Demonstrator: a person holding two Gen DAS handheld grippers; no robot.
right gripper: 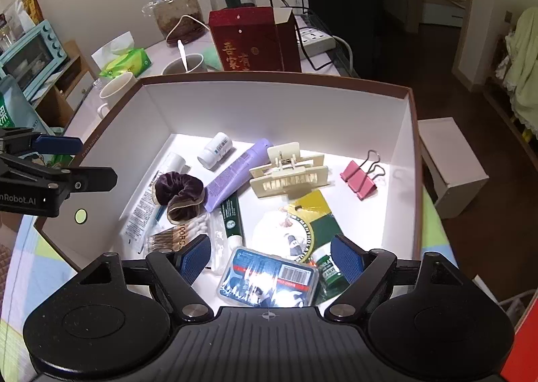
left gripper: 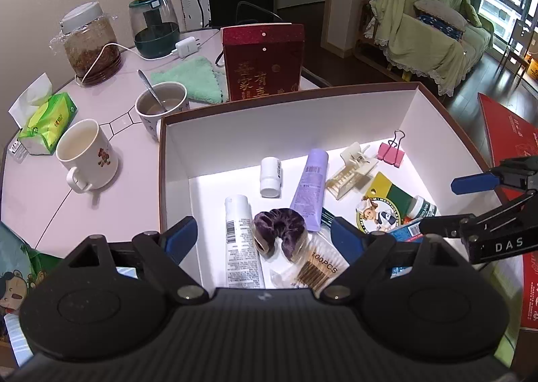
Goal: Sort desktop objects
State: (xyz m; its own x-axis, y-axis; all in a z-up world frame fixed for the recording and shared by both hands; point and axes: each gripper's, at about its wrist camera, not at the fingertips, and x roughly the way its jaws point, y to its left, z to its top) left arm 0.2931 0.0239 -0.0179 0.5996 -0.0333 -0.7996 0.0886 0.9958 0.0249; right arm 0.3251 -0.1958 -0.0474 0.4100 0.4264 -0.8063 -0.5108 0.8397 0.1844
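Right gripper (right gripper: 270,259), jaws wide and empty, hangs over the blue clear-lidded plastic case (right gripper: 269,281) at 6 o'clock in the white cardboard box (right gripper: 408,133); long axis probably crosswise. Left gripper (left gripper: 265,236), equally wide, is farther.

The box (right gripper: 408,153) holds 3 tubes (right gripper: 232,173), 2 bottles (right gripper: 215,148), 1 scrunchie (right gripper: 180,190), 1 binder clip (right gripper: 358,180).

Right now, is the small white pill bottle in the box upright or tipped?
Tipped: the white pill bottle lies on its side on the box floor, label showing.
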